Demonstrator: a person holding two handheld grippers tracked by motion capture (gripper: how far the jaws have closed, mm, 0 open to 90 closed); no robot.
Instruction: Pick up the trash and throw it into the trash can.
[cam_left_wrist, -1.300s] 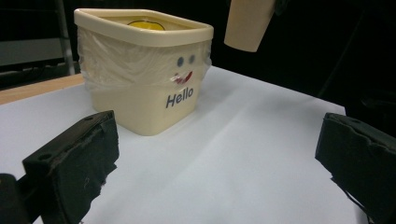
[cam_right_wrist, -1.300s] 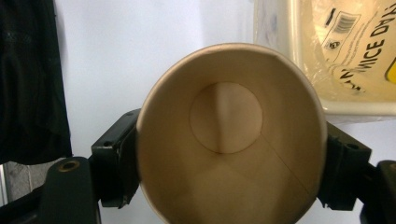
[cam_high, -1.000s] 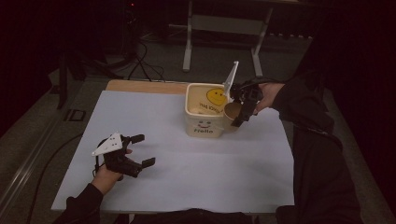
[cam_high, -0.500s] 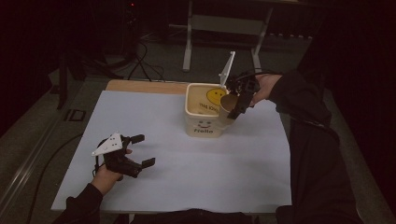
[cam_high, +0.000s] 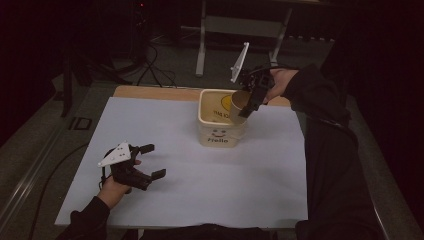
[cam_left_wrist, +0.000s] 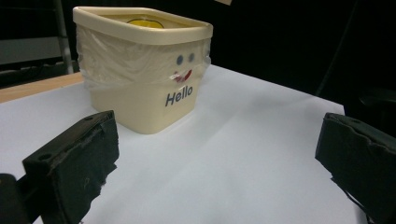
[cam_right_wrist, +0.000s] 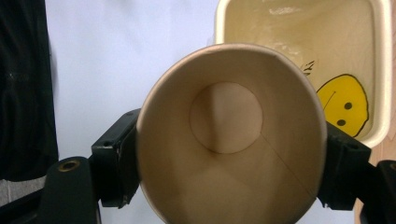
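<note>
A paper cup (cam_right_wrist: 231, 135) is held by its sides in the right tongs (cam_right_wrist: 231, 154), over the bin (cam_high: 220, 125) on the tabletop (cam_high: 200, 185). It looks light, thin and easily squashed, so a soft squeeze is best. The left tongs (cam_high: 150, 161) are open and empty.

High view: dim overall. The white table sheet (cam_high: 190, 165) is the brightest area, evenly lit with no hard shadows; the surroundings along the top and right of the frame fall to near black with a reddish cast. Detail is soft and grainy.

Left gripper view: lighting moderate, bin (cam_left_wrist: 140, 70) sharp at upper left, the dark pads at the bottom corners blurred.

Right gripper view: brighter, the paper cup (cam_right_wrist: 231, 135) at centre slightly soft, faint glare on the bin's liner at upper right.
</note>
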